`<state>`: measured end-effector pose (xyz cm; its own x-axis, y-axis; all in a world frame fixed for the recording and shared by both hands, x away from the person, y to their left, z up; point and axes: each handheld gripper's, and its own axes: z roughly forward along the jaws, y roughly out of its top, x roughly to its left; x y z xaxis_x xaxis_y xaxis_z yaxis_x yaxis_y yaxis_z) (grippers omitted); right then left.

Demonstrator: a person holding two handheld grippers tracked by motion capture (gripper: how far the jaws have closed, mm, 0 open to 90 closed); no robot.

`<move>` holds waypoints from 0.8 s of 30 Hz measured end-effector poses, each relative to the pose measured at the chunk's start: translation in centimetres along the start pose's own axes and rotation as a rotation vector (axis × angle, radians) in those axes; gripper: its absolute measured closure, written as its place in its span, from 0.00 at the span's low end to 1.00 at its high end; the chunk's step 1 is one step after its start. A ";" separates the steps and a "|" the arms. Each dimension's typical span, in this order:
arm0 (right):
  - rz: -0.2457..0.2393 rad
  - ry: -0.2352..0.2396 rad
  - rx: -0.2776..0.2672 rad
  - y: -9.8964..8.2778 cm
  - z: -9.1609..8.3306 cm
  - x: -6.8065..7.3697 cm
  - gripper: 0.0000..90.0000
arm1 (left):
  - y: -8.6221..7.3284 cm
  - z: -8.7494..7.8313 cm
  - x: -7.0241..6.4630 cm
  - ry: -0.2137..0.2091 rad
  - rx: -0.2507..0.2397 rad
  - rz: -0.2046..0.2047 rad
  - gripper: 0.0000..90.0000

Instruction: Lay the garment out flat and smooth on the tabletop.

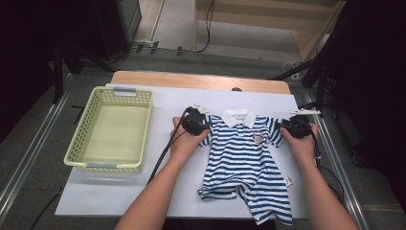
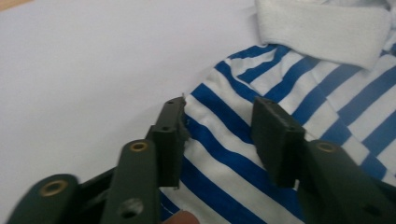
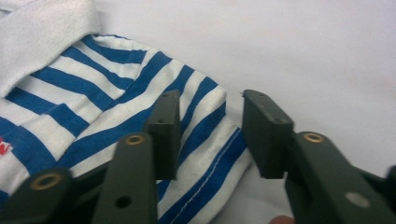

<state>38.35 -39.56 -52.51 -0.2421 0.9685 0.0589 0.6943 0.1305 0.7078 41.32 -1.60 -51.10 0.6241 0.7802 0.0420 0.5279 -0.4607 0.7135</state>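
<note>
Table [image 1: 201,79] first: wooden top, mostly covered by a big white sheet [image 1: 119,191] that runs from the near edge almost to the far one. On the left half of that sheet sits the pale green basket [image 1: 79,141], open side up, perforated walls, nothing visible inside. Right of centre, spread flat, lies the blue-and-white striped romper [image 1: 242,158], white collar [image 1: 237,116] at the far end, legs trailing toward the near edge, a small badge [image 1: 258,138] on the chest.

Now the hands. Both forearms come in from the near side, one to each shoulder of the garment. The left gripper [image 1: 201,125] is down at the romper's left sleeve, just beside the collar; in the left gripper view [image 2: 219,135] its jaws stand partly apart over the striped cloth, one pad at the very edge of the sleeve, the other on the stripes, fabric between them but not visibly pinched. The right gripper [image 1: 287,127] sits at the right sleeve; in the right gripper view [image 3: 210,135] the jaws are likewise at a middling gap, straddling the sleeve's hemmed edge [image 3: 219,163], one pad over the stripes, one over the white sheet, no squeeze showing. A fingertip [image 2: 180,217] peeks in at the bottom of the left gripper view.
</note>
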 end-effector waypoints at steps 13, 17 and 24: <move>0.045 0.020 -0.026 0.9 0.6 -0.7 0.97 | 2.0 0.1 2.6 0.004 -0.015 -0.067 1.00; 0.038 0.006 -0.057 1.9 0.8 -0.9 0.97 | 3.5 0.1 3.5 0.032 -0.045 -0.073 1.00; 0.050 -0.030 -0.120 3.3 0.7 -1.2 0.97 | 5.3 0.6 5.0 0.036 -0.079 -0.098 1.00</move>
<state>41.44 -40.14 -50.74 -0.1871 0.9794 0.0763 0.6187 0.0572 0.7835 47.61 -0.42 -47.52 0.5499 0.8352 -0.0067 0.5377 -0.3479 0.7680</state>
